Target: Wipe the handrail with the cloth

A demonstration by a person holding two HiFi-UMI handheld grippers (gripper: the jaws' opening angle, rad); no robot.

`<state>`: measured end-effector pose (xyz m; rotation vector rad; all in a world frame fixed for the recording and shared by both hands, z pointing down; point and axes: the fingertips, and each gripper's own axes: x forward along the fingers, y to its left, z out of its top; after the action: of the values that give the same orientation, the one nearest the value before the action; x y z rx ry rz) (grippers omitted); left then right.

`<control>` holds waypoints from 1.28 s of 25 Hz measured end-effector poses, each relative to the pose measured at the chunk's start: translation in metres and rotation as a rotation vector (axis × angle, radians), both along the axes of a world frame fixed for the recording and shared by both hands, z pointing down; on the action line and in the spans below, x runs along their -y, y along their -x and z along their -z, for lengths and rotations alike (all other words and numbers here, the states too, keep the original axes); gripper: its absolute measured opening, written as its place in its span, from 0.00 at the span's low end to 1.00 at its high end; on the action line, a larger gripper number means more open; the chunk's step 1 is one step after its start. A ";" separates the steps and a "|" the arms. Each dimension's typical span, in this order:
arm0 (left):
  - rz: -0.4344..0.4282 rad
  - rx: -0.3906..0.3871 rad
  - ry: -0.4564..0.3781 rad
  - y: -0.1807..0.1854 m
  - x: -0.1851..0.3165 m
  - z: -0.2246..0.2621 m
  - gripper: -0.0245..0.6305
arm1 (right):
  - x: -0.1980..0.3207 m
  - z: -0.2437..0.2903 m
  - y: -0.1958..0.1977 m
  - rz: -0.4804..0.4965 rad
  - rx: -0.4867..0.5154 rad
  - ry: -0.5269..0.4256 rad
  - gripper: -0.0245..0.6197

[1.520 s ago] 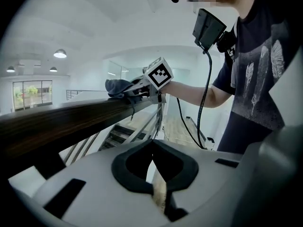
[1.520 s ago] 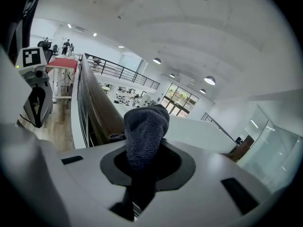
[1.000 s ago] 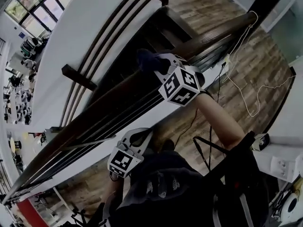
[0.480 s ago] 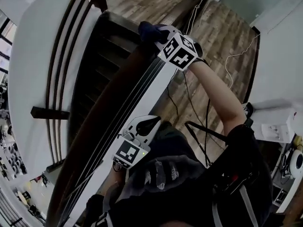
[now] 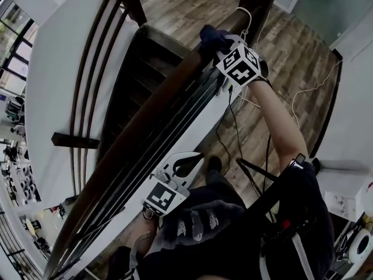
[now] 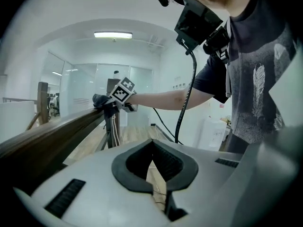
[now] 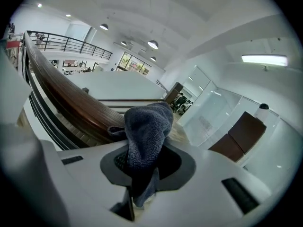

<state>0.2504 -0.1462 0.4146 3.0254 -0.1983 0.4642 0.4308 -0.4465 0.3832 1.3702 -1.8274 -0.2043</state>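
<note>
A person's right arm reaches out nearly straight, bare to the short sleeve, to press the right tool against the dark wooden handrail near its upper end. The tool's jaws pinch a blue-grey cloth, which bunches up out of the jaws and lies on top of the rail. In the right gripper view the cloth fills the gap between the jaws of the right tool and a tail of it hangs below them, with the handrail curving away to the left. The left tool is held low and close to the person's chest, just beside the rail and well apart from the cloth. The left gripper view shows the left tool with its jaws pressed together on nothing. Each tool's cube bears black-and-white square markers; the dark T-shirt carries a pale feather print.
</note>
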 end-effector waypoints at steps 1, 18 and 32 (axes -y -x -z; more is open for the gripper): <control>0.024 0.006 0.010 -0.010 0.004 -0.001 0.05 | 0.007 -0.001 -0.020 -0.003 -0.007 0.003 0.13; 0.255 0.157 0.043 -0.060 0.043 -0.020 0.05 | 0.136 0.008 -0.193 -0.109 -0.031 0.018 0.13; 0.443 -0.005 0.034 -0.011 0.067 0.031 0.05 | 0.042 0.081 -0.011 0.322 0.220 -0.054 0.13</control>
<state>0.2612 -0.2129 0.3832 2.8218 -0.8254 0.4109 0.4419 -0.4880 0.3019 1.1635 -2.2394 -0.2808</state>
